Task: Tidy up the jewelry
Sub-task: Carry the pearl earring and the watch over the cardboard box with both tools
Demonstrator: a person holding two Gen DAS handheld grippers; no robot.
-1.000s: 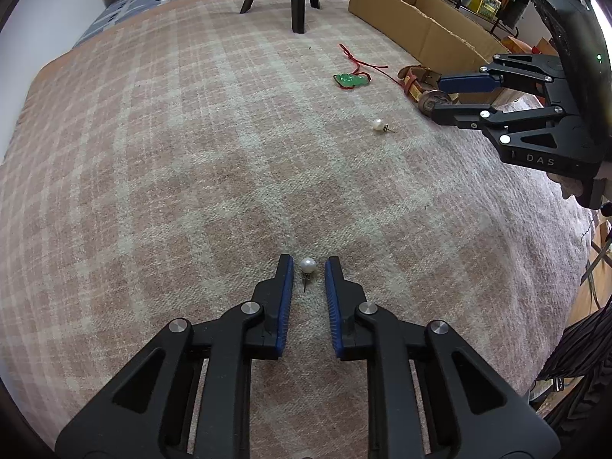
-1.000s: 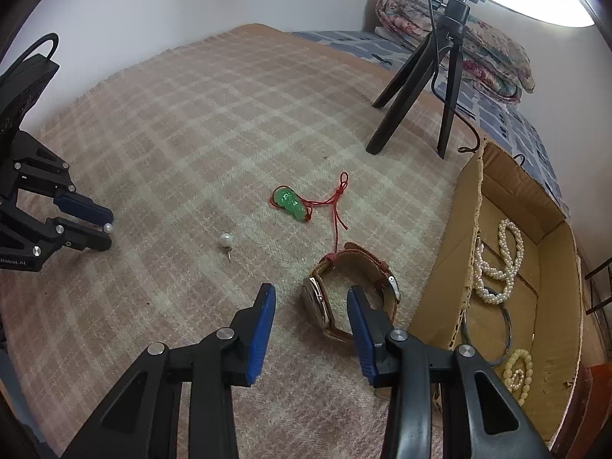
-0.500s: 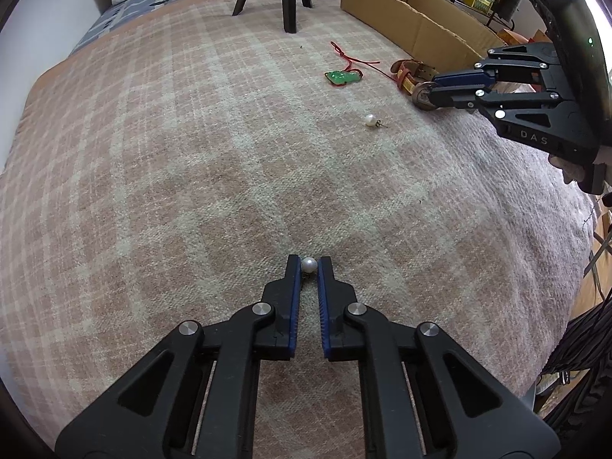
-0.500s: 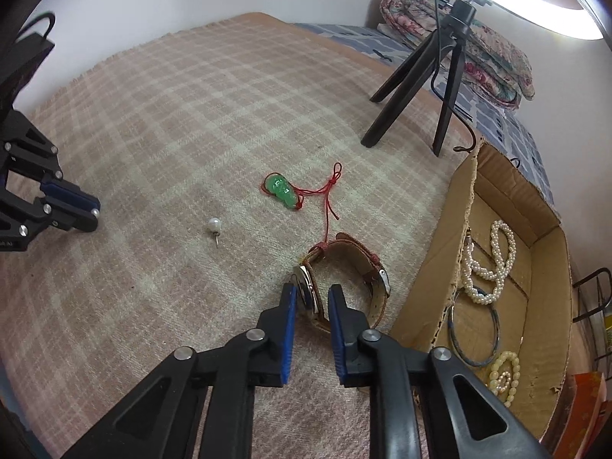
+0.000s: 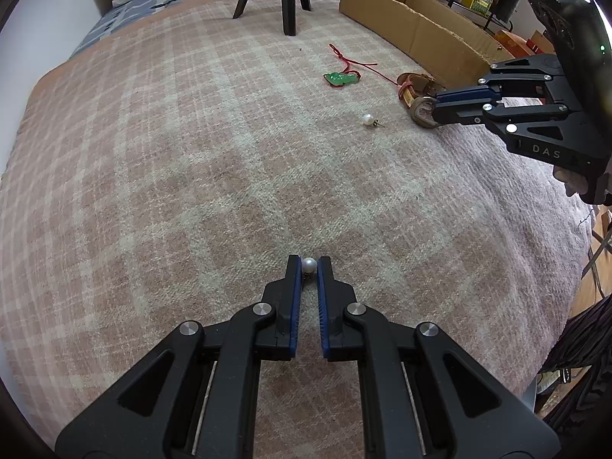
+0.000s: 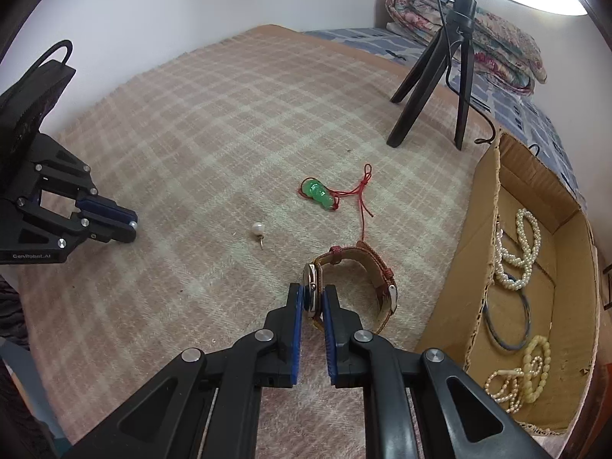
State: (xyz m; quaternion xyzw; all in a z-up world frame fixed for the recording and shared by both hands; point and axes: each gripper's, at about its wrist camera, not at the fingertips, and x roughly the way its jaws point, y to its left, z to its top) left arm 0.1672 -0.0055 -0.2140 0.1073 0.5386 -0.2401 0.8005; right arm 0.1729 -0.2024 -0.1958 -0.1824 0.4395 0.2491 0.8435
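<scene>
Both claws have closed since the earlier frames: the left claw, which had a pearl earring lying loose between parted pads, has just drawn in until the blue pads press the pearl from both sides, and the right claw, which stood wide over the watch, has just clamped onto the watch's metal case, the case standing on edge between its pads. Neither hand has shifted its place on the blanket; only the jaws have worked. A second pearl earring lies free on the bed between the two claws, and a green pendant on a red cord lies beyond it. Beside the watch stands the cardboard box, which already holds pearl strands, a bangle and a bead bracelet, so it looks to be where the pieces go. The step in hand seems to be the lift. The pearl is round and held only at the very pad tips, so it should come straight up, slowly and without twisting, or it may squirt out. The watch strap trails on the blanket and could snag, so the right claw should rise clear before crossing the box wall, then lower well inside before letting go.
</scene>
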